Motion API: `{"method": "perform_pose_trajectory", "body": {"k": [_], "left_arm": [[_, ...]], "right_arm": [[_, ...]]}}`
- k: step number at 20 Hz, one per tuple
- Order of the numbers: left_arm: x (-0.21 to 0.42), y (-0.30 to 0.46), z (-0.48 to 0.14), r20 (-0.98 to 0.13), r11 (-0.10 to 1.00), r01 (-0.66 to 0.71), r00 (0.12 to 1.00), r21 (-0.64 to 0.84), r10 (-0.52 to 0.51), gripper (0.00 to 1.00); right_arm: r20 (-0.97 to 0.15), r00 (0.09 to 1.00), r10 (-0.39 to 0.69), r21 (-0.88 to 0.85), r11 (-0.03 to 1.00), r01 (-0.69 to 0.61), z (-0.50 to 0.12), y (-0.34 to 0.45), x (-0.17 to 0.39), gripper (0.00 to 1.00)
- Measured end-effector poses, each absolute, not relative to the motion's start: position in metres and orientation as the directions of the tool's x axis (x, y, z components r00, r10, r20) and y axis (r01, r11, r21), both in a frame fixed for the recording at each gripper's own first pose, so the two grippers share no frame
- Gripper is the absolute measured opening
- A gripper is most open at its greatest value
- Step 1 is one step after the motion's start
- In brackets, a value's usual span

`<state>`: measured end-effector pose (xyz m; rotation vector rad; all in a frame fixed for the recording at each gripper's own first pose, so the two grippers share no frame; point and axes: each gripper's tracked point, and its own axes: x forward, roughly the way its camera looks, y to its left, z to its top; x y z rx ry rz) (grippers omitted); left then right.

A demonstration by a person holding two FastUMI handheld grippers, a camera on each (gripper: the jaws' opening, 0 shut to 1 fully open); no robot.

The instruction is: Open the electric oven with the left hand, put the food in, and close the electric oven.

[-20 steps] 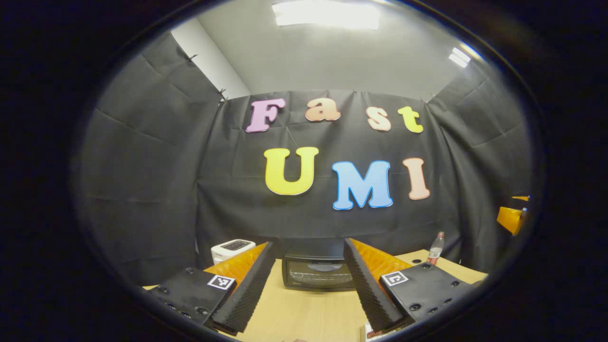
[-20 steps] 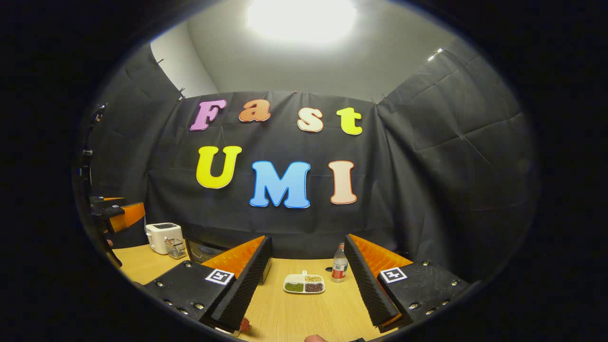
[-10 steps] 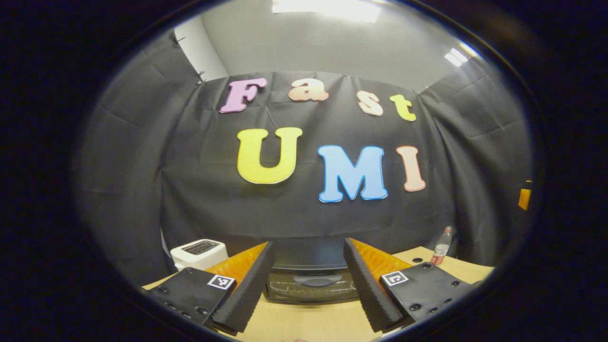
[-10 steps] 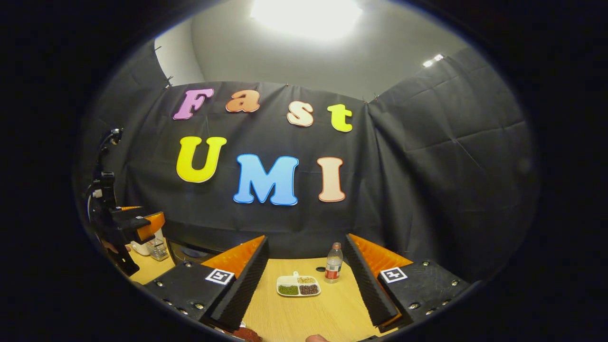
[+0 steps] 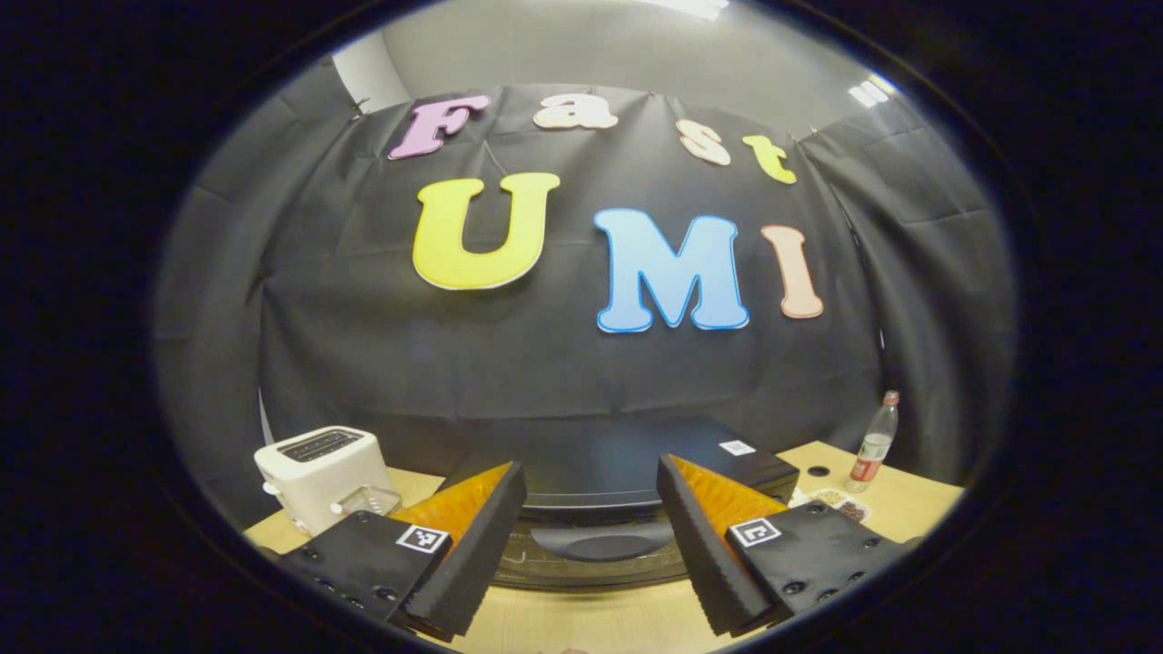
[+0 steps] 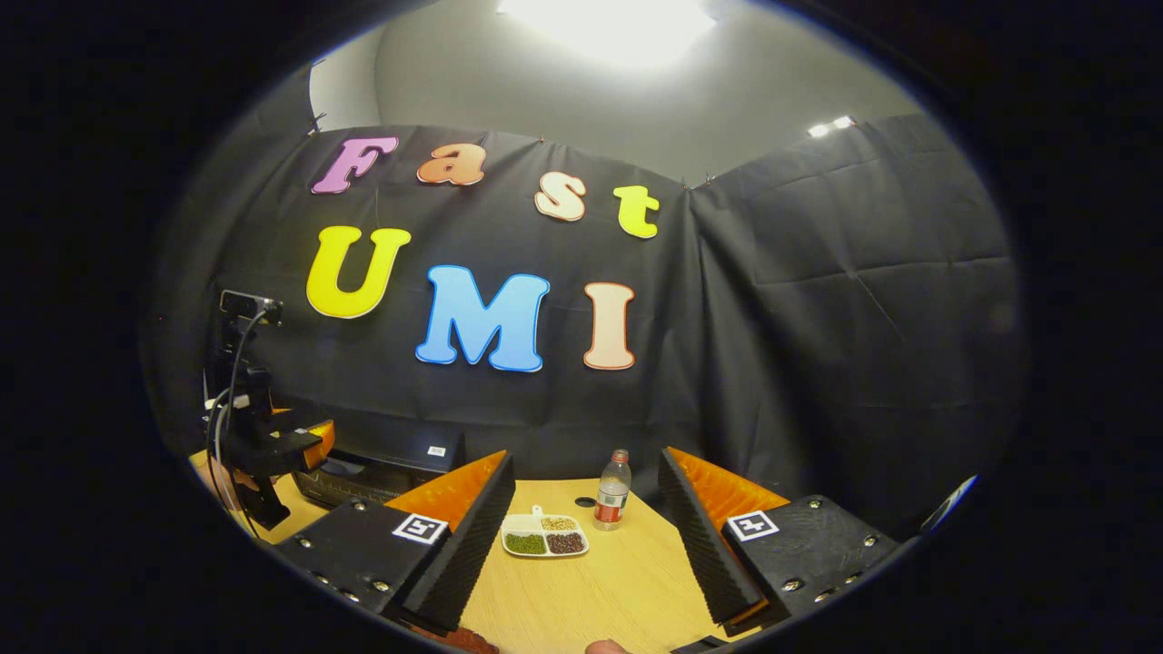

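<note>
Electric oven (image 5: 618, 509) at bottom centre of left gripper view, door closed, handle (image 5: 595, 545) between fingers of left hand-held gripper (image 5: 591, 536), spread wide, not touching. White toaster (image 5: 318, 463) lower left, bottle (image 5: 874, 440) lower right. In right gripper view: oven (image 6: 382, 463) lower left on wooden surface (image 6: 618, 581), food tray (image 6: 543, 538) and bottle (image 6: 611, 490) between fingers of right hand-held gripper (image 6: 586, 536), spread, holding nothing.

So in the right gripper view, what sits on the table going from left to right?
The other gripper, then the black oven, the divided food tray, then the water bottle.
</note>
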<state>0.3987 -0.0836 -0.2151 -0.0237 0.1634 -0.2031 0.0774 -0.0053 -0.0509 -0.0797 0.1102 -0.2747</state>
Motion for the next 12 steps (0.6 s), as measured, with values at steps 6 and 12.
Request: {"method": "perform_pose_trajectory", "body": {"k": [6, 12], "left_arm": [[0.42, -0.095, -0.266, -0.249, 0.983, 0.18, 0.951, -0.029, -0.182, 0.96], [0.405, -0.095, -0.27, -0.238, 0.986, 0.167, 0.957, -0.027, -0.168, 0.92]], "right_arm": [[-0.115, 0.951, -0.286, -0.124, 0.954, 0.272, -0.055, -0.006, 0.079, 0.96], [-0.128, 0.949, -0.287, -0.135, 0.953, 0.27, -0.057, -0.011, 0.076, 0.96]]}}
